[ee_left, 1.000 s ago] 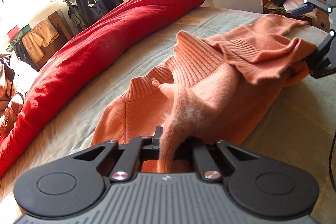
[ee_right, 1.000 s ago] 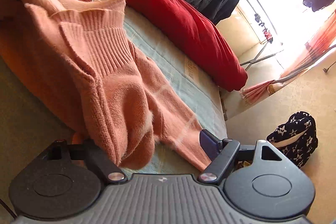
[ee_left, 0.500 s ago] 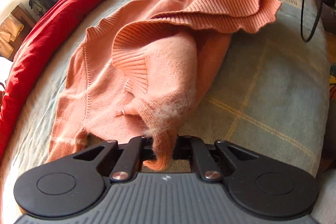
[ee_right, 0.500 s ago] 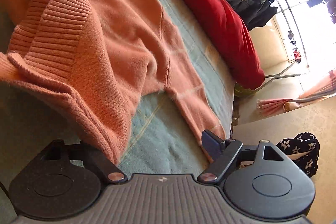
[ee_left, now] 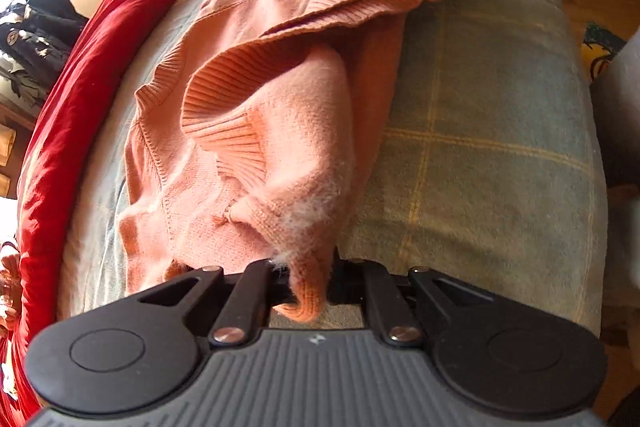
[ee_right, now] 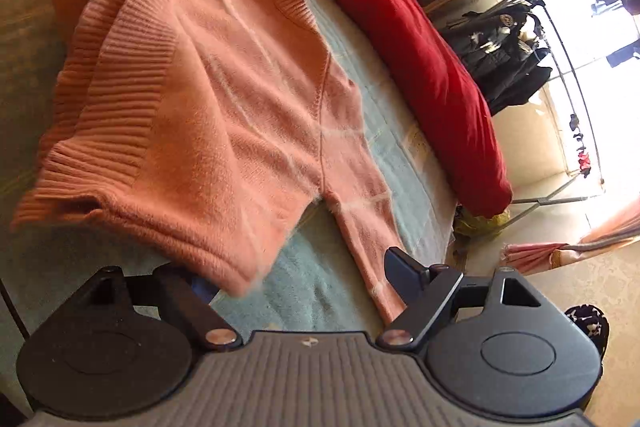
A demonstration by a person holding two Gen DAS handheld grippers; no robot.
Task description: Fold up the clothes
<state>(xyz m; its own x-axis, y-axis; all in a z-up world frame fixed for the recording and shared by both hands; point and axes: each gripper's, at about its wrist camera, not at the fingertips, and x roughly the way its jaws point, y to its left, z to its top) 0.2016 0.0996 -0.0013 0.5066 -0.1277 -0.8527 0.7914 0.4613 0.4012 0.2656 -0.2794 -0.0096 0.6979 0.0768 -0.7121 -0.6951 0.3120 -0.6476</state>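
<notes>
An orange-pink knit sweater lies partly doubled over on the grey-green checked bed cover. My left gripper is shut on a fuzzy pinch of its fabric, which hangs down between the fingers. In the right wrist view the sweater lies flatter, ribbed hem to the left and one sleeve running toward the bed's end. My right gripper stands open with its fingers wide apart. A sweater corner drapes over its left finger, while the right finger is bare.
A long red duvet roll lines the far side of the bed. Beyond it stands a rack of dark jackets. A star-patterned bag sits on the floor past the bed's end. The bed edge drops off at the right.
My left gripper has drawn its pinch of sweater toward the bed's near edge. The raised folds have come down and the sweater lies flatter. The right gripper's view has drawn back from the hem corner.
</notes>
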